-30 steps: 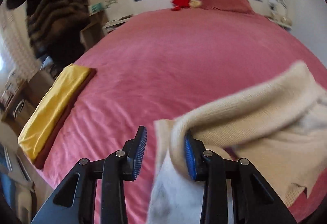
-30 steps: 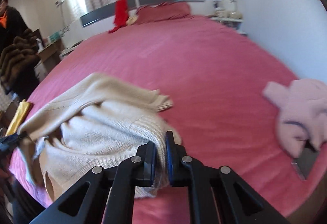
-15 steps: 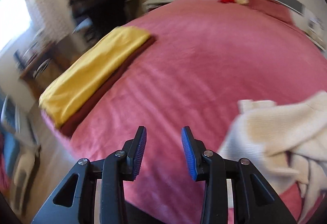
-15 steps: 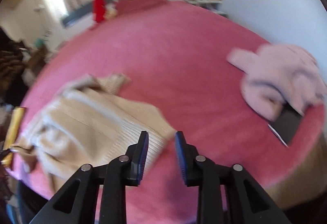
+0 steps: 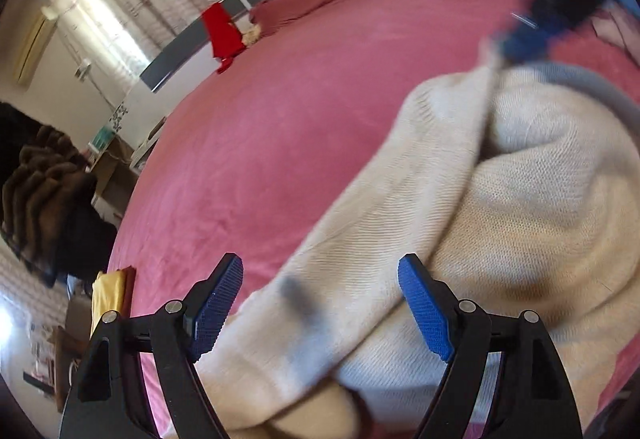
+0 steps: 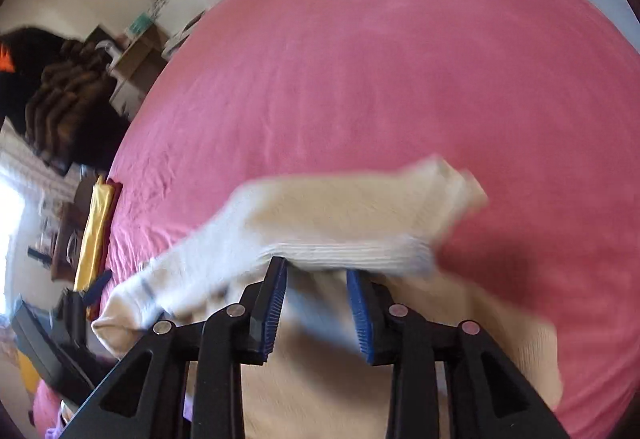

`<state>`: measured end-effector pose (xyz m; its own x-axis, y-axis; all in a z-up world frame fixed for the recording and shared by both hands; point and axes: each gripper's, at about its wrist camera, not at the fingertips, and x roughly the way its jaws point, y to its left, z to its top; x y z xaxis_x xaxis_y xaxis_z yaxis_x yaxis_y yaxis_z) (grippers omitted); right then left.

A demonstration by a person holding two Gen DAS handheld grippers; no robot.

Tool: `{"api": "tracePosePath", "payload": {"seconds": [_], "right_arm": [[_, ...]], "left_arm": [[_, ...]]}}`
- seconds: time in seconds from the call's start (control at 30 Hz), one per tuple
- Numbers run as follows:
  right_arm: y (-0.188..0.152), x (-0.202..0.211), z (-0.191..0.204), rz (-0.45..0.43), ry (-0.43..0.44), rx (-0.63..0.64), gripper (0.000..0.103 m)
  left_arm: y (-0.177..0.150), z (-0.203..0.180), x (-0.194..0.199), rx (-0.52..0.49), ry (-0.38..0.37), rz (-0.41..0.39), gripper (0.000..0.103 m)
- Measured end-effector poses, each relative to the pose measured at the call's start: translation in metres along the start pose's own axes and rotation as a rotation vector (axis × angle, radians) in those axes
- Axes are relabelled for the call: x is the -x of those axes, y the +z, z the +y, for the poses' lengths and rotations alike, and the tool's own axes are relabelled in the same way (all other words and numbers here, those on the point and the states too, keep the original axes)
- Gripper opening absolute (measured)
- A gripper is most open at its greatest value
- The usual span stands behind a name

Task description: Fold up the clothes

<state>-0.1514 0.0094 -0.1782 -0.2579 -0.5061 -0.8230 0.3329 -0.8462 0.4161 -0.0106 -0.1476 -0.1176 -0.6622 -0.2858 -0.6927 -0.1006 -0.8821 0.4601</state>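
Pink bedspread (image 5: 304, 127) fills frame. Cream sweater (image 5: 500, 223) lower right, lying between the left gripper (image 5: 320, 303)'s wide, opening jaws, ungripped. Right gripper (image 6: 316, 303) opening, sweater hem between, unpinched.

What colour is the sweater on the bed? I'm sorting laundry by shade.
Cream, a pale off-white knit; the left wrist view shows it best.
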Motion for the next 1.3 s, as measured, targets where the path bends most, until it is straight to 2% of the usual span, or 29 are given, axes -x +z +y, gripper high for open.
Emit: {"api": "tracePosePath", "payload": {"seconds": [0.17,0.23,0.3,0.37,0.4,0.47,0.6,0.67,0.7,0.73,0.8,0.83,0.87,0.9,1.0,1.1,1.13,1.17,1.2,1.3], "right_arm": [[0.083,-0.032,0.043,0.001,0.087,0.092,0.033],[0.105,-0.033,0.051,-0.025,0.103,0.099,0.033],[0.113,-0.018,0.048,-0.06,0.162,0.09,0.033],[0.104,-0.001,0.035,-0.077,0.206,0.096,0.033],[0.093,0.005,0.023,-0.072,0.184,0.104,0.033],[0.065,0.015,-0.004,-0.058,0.079,0.117,0.033],[0.003,0.021,-0.065,0.002,-0.203,0.125,0.033],[-0.029,0.019,-0.084,0.037,-0.213,0.084,0.035],[-0.045,0.017,-0.09,0.058,-0.191,0.059,0.036],[-0.06,0.013,-0.088,0.099,-0.12,0.05,0.036],[-0.101,0.0,-0.071,0.226,0.072,0.087,0.036],[-0.119,-0.006,-0.058,0.287,0.127,0.134,0.036],[-0.136,-0.011,-0.047,0.338,0.159,0.182,0.036],[-0.144,-0.01,-0.043,0.344,0.164,0.2,0.036],[-0.137,0.009,-0.055,0.244,0.188,0.137,0.036],[-0.11,0.02,-0.089,0.118,0.185,-0.027,0.036],[-0.101,0.018,-0.099,0.106,0.185,-0.078,0.038],[-0.091,0.013,-0.109,0.1,0.2,-0.135,0.038],[-0.082,0.005,-0.117,0.11,0.239,-0.186,0.039],[-0.068,-0.025,-0.133,0.188,0.367,-0.316,0.04]], "left_arm": [[0.003,0.013,-0.034,0.059,0.012,0.088,0.081],[0.003,0.015,-0.04,0.084,-0.019,0.095,0.081],[0.003,0.016,-0.04,0.083,-0.071,0.064,0.081],[0.002,0.017,-0.039,0.082,-0.123,0.033,0.081],[0.003,0.013,-0.039,0.058,-0.13,0.016,0.081],[0.006,0.0,-0.041,-0.022,-0.116,-0.011,0.081],[0.021,-0.016,-0.057,-0.095,-0.044,-0.017,0.081],[0.028,-0.017,-0.072,-0.108,0.008,-0.004,0.081],[0.03,-0.015,-0.078,-0.108,0.025,0.005,0.081],[0.033,-0.013,-0.084,-0.105,0.04,0.018,0.082],[0.038,-0.008,-0.095,-0.093,0.061,0.038,0.091],[0.04,-0.003,-0.098,-0.073,0.059,0.044,0.091],[0.042,0.005,-0.1,-0.039,0.054,0.052,0.091],[0.045,0.012,-0.103,-0.005,0.05,0.058,0.091],[0.046,0.034,-0.103,0.086,0.034,0.066,0.091],[0.053,0.045,-0.108,0.1,-0.032,0.084,0.091],[0.053,0.042,-0.111,0.083,-0.059,0.094,0.091],[0.052,0.039,-0.112,0.067,-0.125,0.105,0.091],[0.052,0.036,-0.112,0.053,-0.192,0.107,0.091],[0.048,0.027,-0.108,-0.018,-0.302,0.086,0.091]]}}
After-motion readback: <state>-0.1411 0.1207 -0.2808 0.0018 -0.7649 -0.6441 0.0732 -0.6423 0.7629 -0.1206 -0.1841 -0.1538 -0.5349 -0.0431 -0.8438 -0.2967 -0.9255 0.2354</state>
